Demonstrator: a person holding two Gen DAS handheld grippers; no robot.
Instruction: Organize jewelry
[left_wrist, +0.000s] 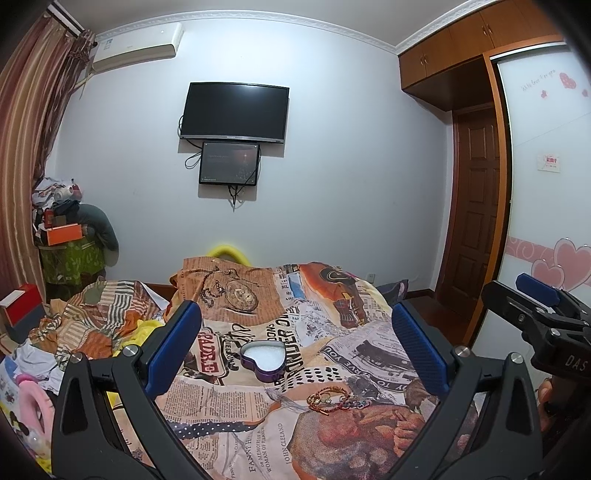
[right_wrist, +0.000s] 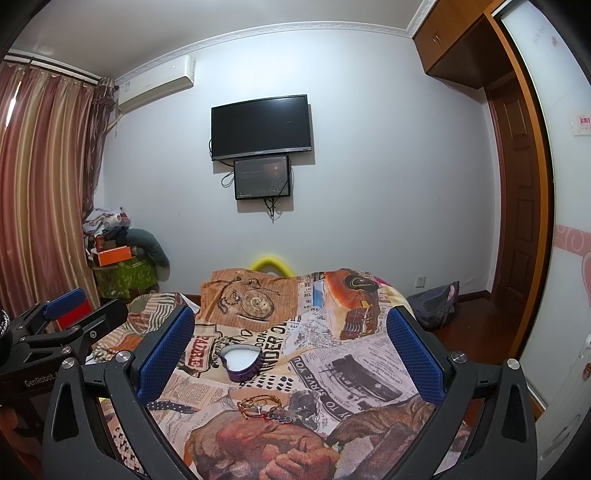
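Observation:
A small heap of jewelry (left_wrist: 334, 400), red and gold bracelets with a beaded piece, lies on the newspaper-print bedspread (left_wrist: 229, 402). Just beyond it stands an open purple heart-shaped tin (left_wrist: 264, 360) with a white lining. My left gripper (left_wrist: 295, 332) is open and empty, held above the bed with the tin and jewelry between its blue fingers. My right gripper (right_wrist: 290, 332) is open and empty too, at about the same distance; the jewelry (right_wrist: 264, 408) and the tin (right_wrist: 242, 362) lie ahead of it. Each gripper shows at the edge of the other's view.
Crumpled clothes and bedding (left_wrist: 99, 325) lie on the bed's left side. A TV (left_wrist: 234, 110) and a smaller screen hang on the far wall. A pile of boxes and bags (left_wrist: 70, 240) stands in the left corner. A wardrobe and door (left_wrist: 476, 206) are at right.

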